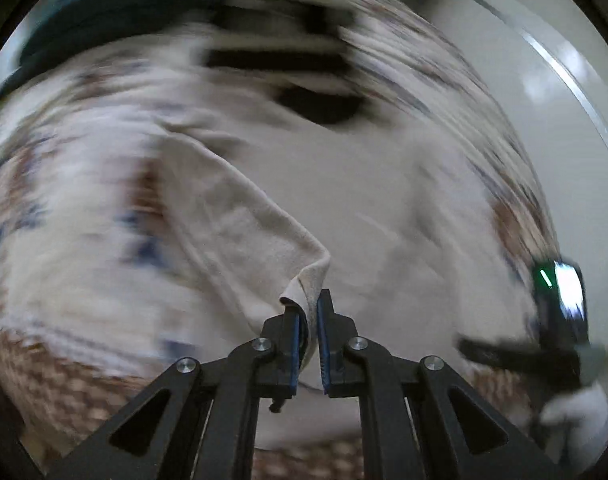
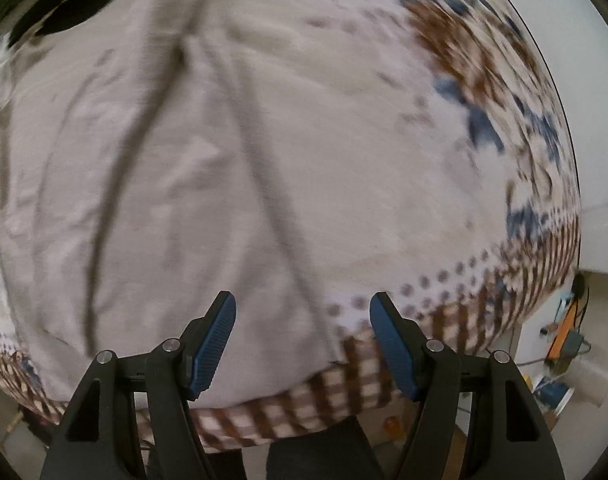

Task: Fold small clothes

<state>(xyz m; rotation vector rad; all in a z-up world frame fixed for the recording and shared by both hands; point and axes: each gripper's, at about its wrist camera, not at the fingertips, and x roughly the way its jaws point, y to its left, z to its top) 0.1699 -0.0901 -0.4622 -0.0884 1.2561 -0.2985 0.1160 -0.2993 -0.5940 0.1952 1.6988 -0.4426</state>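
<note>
Now the left tongs (image 1: 311, 320) pinch a corner of the pale beige cloth garment (image 1: 240, 216) while the right tongs (image 2: 303, 312) hover wide open above the brown-and-blue patterned surface (image 2: 484, 60).

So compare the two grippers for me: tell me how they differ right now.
The left gripper has its jaws nearly together, pinching a corner of the beige garment; the right gripper has its jaws spread wide with nothing between them. The left lifts a fold of the cloth, while the right hangs over the garment lying flat on the patterned cover. Both have black linkages and blue ribbed pads.
</note>
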